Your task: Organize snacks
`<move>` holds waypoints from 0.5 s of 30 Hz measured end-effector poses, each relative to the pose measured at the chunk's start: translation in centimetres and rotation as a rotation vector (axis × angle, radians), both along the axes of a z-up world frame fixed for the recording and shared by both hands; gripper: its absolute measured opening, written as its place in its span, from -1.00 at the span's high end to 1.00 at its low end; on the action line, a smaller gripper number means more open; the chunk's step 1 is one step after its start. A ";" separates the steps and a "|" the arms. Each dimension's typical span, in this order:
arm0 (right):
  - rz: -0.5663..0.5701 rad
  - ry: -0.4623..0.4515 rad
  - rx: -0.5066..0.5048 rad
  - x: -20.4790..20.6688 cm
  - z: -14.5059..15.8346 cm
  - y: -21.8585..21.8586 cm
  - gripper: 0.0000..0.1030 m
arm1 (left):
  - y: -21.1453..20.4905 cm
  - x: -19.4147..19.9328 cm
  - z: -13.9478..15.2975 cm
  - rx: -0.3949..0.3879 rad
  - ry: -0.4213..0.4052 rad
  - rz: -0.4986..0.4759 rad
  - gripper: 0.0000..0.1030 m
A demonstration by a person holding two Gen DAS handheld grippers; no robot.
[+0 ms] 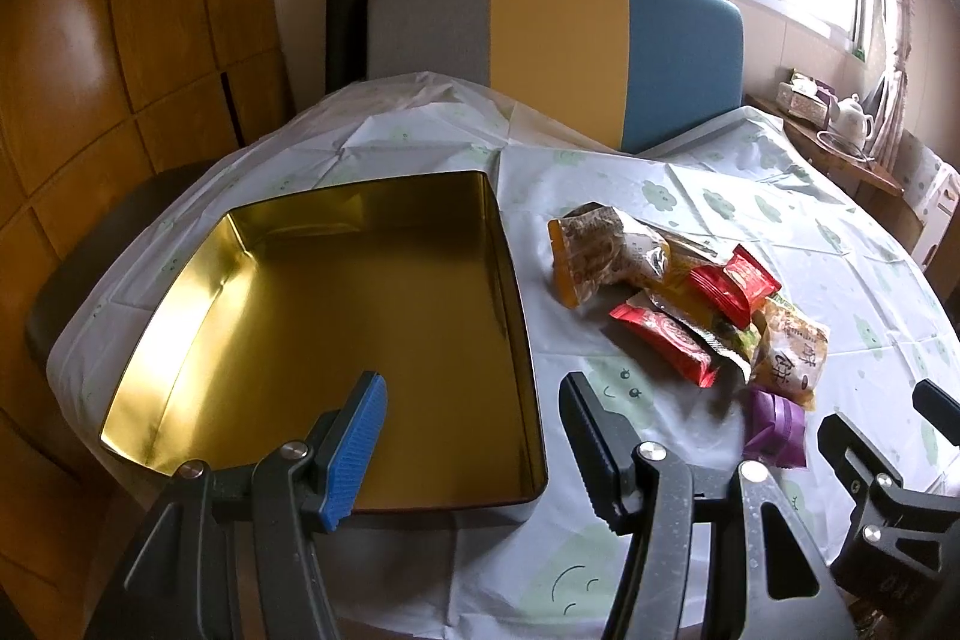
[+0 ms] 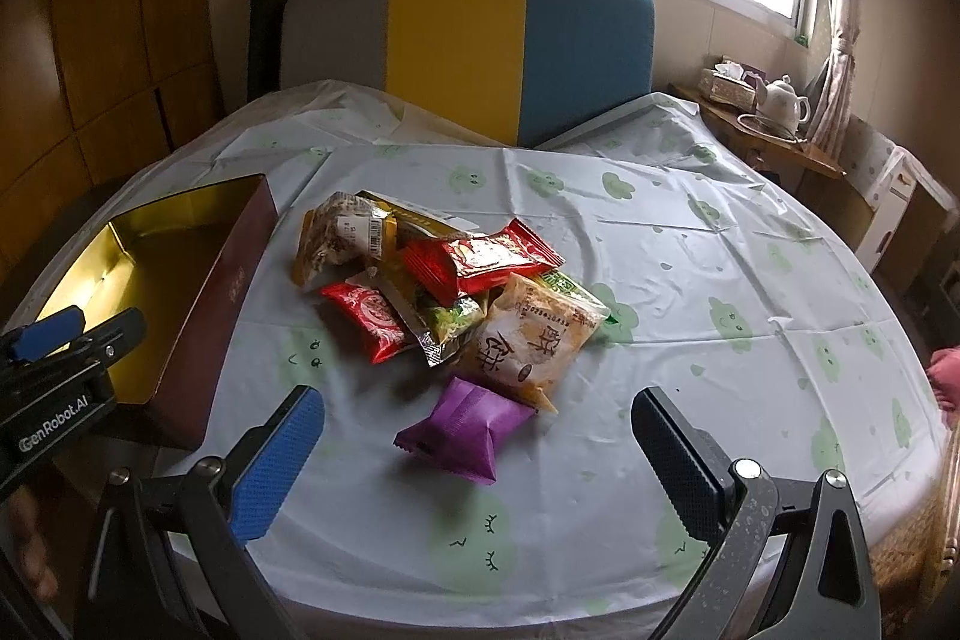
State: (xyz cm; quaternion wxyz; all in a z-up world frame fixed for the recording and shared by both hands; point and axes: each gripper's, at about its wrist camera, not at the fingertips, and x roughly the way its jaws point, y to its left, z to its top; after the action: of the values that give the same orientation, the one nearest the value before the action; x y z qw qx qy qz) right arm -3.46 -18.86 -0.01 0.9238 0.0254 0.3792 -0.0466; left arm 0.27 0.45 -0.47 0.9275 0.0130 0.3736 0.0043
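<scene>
An empty gold-lined tin box [image 1: 336, 334] lies on the table at the left; it also shows in the right wrist view [image 2: 150, 280]. A pile of snack packets [image 1: 678, 292] lies to its right: red packets [image 2: 498, 256], a yellow bag [image 2: 534, 334] and a purple packet [image 2: 465, 427] nearest me. My left gripper [image 1: 474, 400] is open and empty over the box's near right corner. My right gripper [image 2: 477, 436] is open and empty, its jaws either side of the purple packet, apart from it.
The table has a white cloth with green cloud prints [image 2: 720, 250]. A grey, yellow and blue chair back [image 2: 468, 46] stands behind the table. A side table with a teapot [image 2: 786, 100] is at the far right. Wooden cabinets [image 1: 120, 40] stand at the left.
</scene>
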 end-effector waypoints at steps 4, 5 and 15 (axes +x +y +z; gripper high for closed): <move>0.006 0.001 -0.002 0.1 0.0 0.1 -1.00 | 0.0 0.0 -0.1 -0.001 0.001 0.001 -0.19; 0.007 0.000 -0.003 0.1 0.1 0.1 -1.00 | 0.0 0.0 -0.1 -0.002 0.001 0.000 -0.19; 0.011 -0.007 -0.005 -0.1 0.2 0.2 -1.00 | 0.0 0.1 -0.1 -0.003 0.005 -0.001 -0.19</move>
State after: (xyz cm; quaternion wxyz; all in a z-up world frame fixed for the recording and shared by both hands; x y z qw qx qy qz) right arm -3.53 -18.62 0.22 0.9255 0.0210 0.3757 -0.0423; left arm 0.34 0.43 -0.59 0.9265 0.0120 0.3760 0.0031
